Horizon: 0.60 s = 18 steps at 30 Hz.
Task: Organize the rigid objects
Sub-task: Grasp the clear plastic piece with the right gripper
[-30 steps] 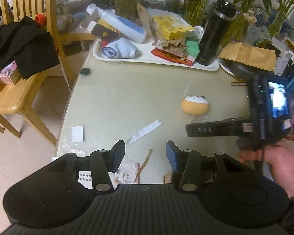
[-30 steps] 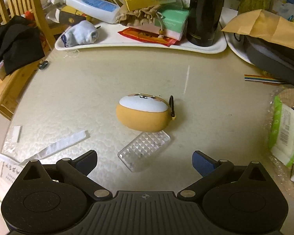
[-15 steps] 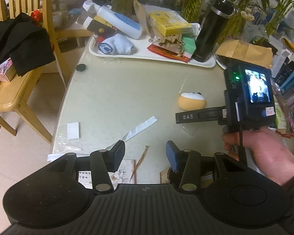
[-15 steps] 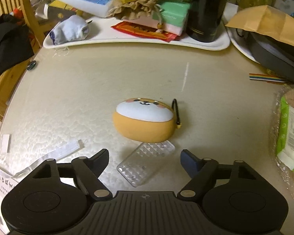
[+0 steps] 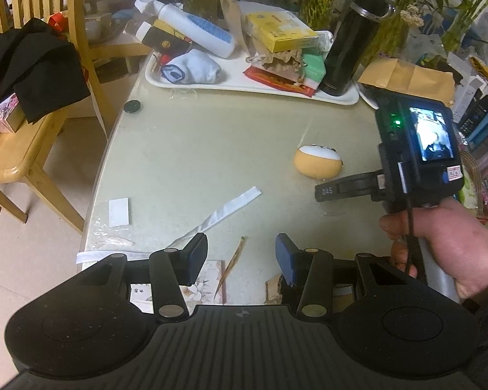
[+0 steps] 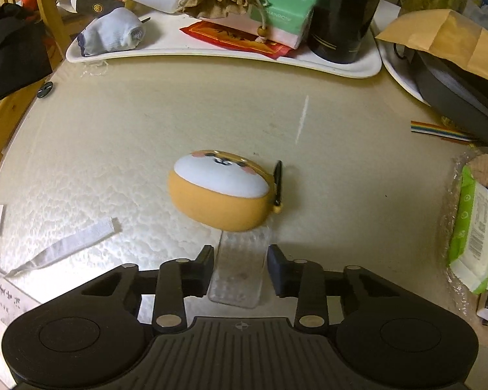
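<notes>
While the clear studded plastic case is lying flat on the worktop, its long axis running away toward the orange pouch, the right claw is bracketing it narrowly — apparently not yet pinching; squeezing squarely across its short sides should prevent slipping. The left claw is hovering half-open, holding nothing.
</notes>
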Each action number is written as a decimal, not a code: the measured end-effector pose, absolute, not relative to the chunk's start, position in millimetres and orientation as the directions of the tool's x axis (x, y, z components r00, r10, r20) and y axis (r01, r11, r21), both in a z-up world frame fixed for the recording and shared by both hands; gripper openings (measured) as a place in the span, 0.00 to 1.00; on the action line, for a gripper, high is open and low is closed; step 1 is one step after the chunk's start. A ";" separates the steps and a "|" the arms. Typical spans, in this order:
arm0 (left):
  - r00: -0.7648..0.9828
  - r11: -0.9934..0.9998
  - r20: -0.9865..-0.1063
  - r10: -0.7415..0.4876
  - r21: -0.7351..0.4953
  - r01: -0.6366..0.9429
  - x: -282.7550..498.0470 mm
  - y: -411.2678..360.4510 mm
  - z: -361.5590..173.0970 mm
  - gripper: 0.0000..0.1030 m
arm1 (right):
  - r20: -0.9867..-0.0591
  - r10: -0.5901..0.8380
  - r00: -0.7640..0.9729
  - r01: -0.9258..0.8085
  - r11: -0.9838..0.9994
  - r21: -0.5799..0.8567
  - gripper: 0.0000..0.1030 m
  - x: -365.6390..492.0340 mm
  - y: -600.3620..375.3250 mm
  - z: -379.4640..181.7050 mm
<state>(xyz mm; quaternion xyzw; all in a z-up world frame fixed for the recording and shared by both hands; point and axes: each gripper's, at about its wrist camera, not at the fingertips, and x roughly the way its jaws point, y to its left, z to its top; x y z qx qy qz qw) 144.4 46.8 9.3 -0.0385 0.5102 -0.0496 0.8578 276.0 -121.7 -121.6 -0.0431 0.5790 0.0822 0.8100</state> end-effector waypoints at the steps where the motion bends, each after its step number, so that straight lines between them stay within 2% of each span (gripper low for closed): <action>1: 0.475 0.992 -0.871 -0.126 -0.118 0.046 144.5 46.7 9.3 0.44 | -0.945 0.085 0.315 -0.191 0.981 0.025 0.36 275.0 -123.1 -121.6; 18: 0.488 0.990 -0.862 -0.137 -0.127 0.054 144.7 39.9 5.9 0.44 | -0.930 0.143 0.338 -0.286 0.957 0.043 0.34 251.7 -136.5 -83.9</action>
